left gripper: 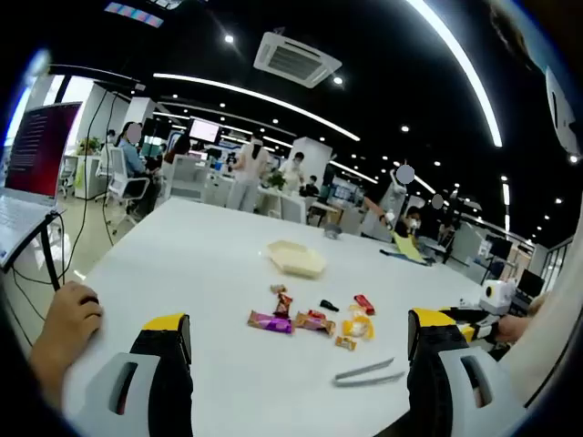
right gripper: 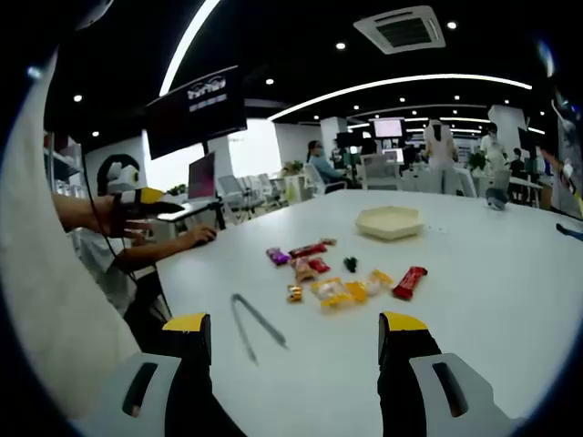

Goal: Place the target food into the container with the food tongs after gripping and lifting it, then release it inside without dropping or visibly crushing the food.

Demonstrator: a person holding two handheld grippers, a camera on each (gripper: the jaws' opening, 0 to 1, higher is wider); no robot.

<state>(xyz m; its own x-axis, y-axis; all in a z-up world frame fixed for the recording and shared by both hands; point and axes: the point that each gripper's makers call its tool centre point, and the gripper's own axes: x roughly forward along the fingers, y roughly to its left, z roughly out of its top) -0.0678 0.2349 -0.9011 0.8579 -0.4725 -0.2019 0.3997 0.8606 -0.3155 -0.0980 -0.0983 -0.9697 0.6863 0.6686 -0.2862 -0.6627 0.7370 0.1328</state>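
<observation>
Left gripper view is showing us a task that, as we judge it, is not yet begun: our left gripper (left gripper: 299,341) is hovering above the white surface (left gripper: 200,273) with its jaws spread wide and nothing between them. The tongs (left gripper: 368,372) are lying flat on the surface, untouched, near our right jaw in that view. The snacks (left gripper: 314,317) are sitting in a loose scatter of wrapped pieces between the tongs and the container (left gripper: 295,258), which is standing beyond them and looking empty, though we cannot see its whole floor. We cannot tell which snack is the target.

Everything is remaining to do: taking up the tongs, closing them on one piece, lifting it, carrying it over the container and letting go gently inside.

Right gripper view is giving us the same spread from the other side. Our right gripper (right gripper: 290,337) is also released and holding nothing, and the tongs (right gripper: 255,324) are lying just ahead of its left jaw, nearer than the snacks (right gripper: 342,273). The container (right gripper: 390,221) is lying past the scatter. The left gripper (right gripper: 146,198) is coming into this view from the left, held up by a hand. Only here are we seeing a red bar (right gripper: 410,281) lying clear at the scatter's edge, while a laptop (left gripper: 32,173) is appearing in the left gripper view alone
</observation>
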